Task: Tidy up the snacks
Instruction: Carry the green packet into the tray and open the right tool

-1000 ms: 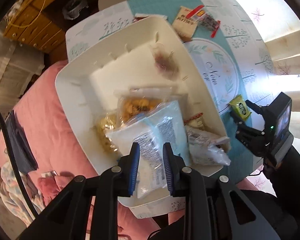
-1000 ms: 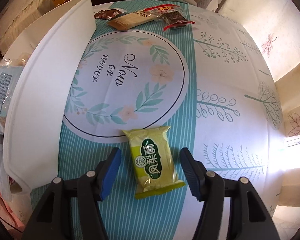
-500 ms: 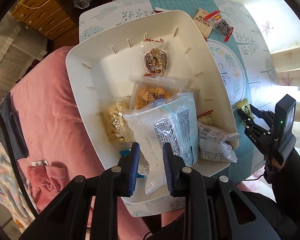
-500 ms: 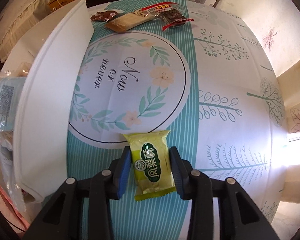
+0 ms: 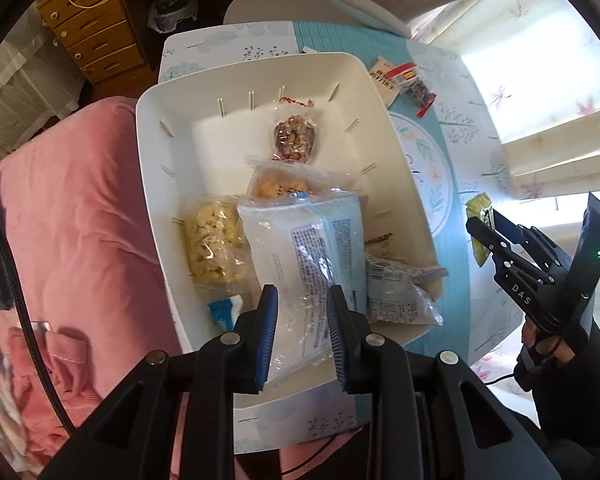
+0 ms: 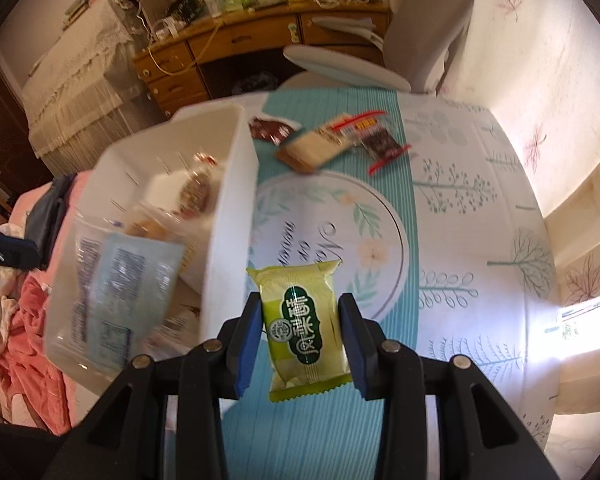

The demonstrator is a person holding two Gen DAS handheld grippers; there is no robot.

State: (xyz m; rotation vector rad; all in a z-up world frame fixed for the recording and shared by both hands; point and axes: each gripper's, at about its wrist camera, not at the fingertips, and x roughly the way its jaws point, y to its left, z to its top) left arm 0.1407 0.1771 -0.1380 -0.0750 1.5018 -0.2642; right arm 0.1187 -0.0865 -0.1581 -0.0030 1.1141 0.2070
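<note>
Item 1, right hand-held gripper [image 6: 300,340]: clenched on a yellow-green snack packet [image 6: 304,326], blue pads pressed against both long sides, packet hanging clear above the worktop [image 6: 480,240]. The left wrist view shows the same packet [image 5: 479,216] at the tool's tip, beside the right rim of the tray, with a gloved hand [image 5: 546,350] on the handle.

Item 2, left hand-held gripper [image 5: 300,336]: jaws narrowly parted, pointing down over a large clear-and-blue packet [image 5: 312,248] in the near part of the tray; whether the pads press on that packet cannot be told.

Item 3, white tray [image 5: 400,152]: rectangular, slotted walls, standing on the worktop's left part. Contents: a clear bag of pale puffed pieces [image 5: 214,240] at the left; a small bag of brown nut clusters [image 5: 294,136] toward the far end; a bag of orange biscuits [image 5: 280,186] partly under the large packet; a white printed bag [image 5: 400,296] at the near right corner.

Item 4, loose snacks on the far worktop: a tan wafer packet [image 6: 312,148], a dark packet with red trim [image 6: 374,136] and a dark brown packet [image 6: 270,130], all close together, well apart from the held packet.

Item 5, worktop cloth: teal stripes, leaf wreath, tree prints.

Item 6, pink bedding [image 5: 72,220]: left of the tray
</note>
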